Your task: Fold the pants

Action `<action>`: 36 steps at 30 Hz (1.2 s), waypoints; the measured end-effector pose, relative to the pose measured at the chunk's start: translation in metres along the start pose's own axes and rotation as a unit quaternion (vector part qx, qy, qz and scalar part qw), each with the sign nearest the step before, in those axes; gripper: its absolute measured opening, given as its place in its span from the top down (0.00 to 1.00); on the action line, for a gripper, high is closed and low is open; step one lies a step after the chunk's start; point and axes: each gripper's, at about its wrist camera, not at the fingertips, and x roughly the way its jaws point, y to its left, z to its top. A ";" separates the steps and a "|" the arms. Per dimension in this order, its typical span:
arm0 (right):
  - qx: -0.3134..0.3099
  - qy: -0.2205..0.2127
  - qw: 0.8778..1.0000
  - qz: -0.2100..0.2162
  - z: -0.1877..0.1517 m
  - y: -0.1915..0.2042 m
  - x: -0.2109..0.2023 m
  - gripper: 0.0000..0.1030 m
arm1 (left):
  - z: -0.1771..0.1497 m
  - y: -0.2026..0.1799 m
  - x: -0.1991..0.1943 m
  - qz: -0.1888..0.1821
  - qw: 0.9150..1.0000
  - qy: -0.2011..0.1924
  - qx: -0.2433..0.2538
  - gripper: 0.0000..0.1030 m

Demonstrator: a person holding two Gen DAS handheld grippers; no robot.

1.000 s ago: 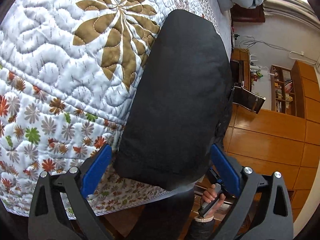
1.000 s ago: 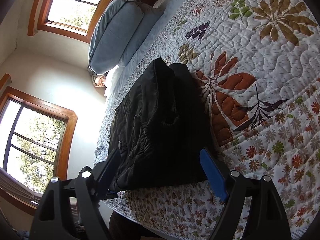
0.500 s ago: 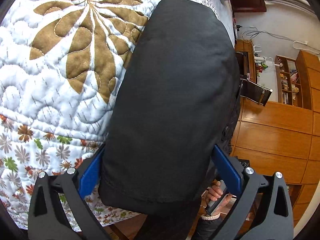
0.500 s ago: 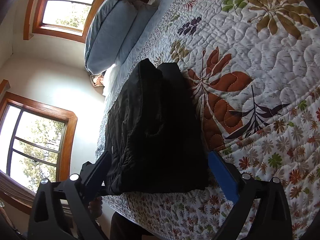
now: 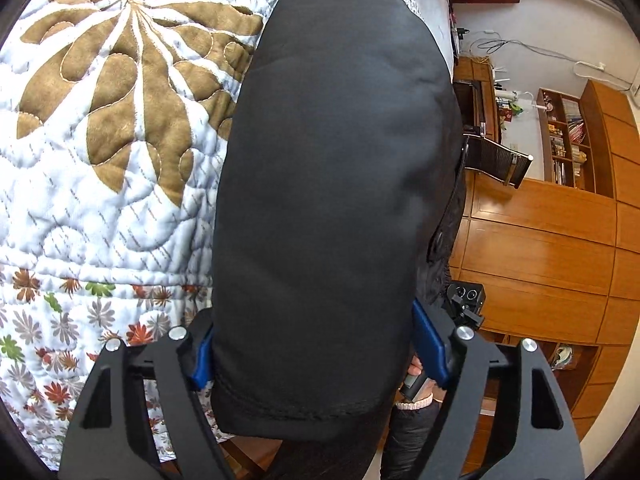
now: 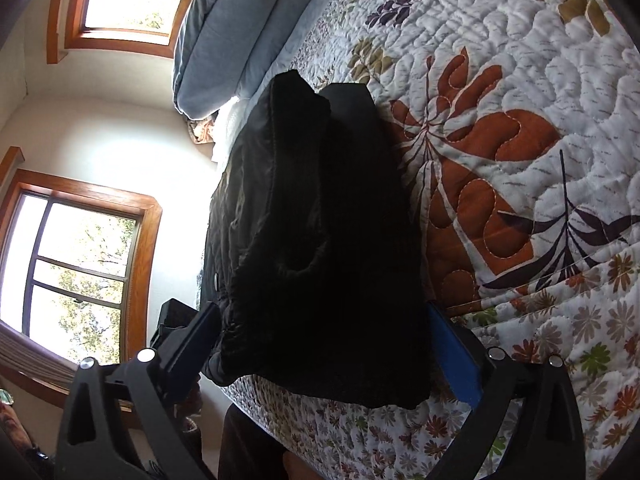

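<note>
The black padded pants (image 5: 336,184) lie folded into a thick bundle along the edge of the floral quilt (image 5: 100,152). My left gripper (image 5: 312,328) has the hemmed near end between its blue pads (image 5: 430,344). Its jaws are closing and both pads press on the fabric's sides. In the right wrist view the pants (image 6: 320,240) show their quilted waist end with a pocket opening. My right gripper (image 6: 324,316) stands wide open astride that end, its pads (image 6: 454,356) just clear of the fabric. A hand (image 5: 416,380) on the right gripper's handle shows below the bundle.
The quilt (image 6: 520,128) covers the bed, and blue-grey pillows (image 6: 224,40) lie at its head. Wooden cabinets (image 5: 540,240), a chair (image 5: 496,160) and bookshelves (image 5: 568,140) stand past the bed's edge. Two windows (image 6: 76,272) light the wall on the other side.
Both grippers have moved forward over the ends of the bundle. The left jaws have closed in against the fabric; the right jaws have opened wider.
</note>
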 end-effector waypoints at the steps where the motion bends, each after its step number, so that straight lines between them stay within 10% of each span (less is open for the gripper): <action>1: 0.003 0.001 1.000 0.004 0.001 -0.001 0.001 0.03 | 0.000 0.003 0.000 0.000 1.000 0.000 -0.001 0.30; 17: -0.002 0.050 0.998 0.037 0.028 -0.002 0.019 0.03 | -0.007 0.037 -0.019 -0.013 1.000 -0.004 -0.008 0.40; 25: -0.065 0.081 0.994 -0.038 0.036 0.021 0.051 0.03 | -0.007 0.030 -0.017 0.005 1.000 -0.006 0.001 0.37; 36: -0.108 0.031 0.993 -0.044 0.018 0.039 0.028 0.42 | -0.011 0.020 -0.019 0.033 0.999 -0.018 0.027 0.37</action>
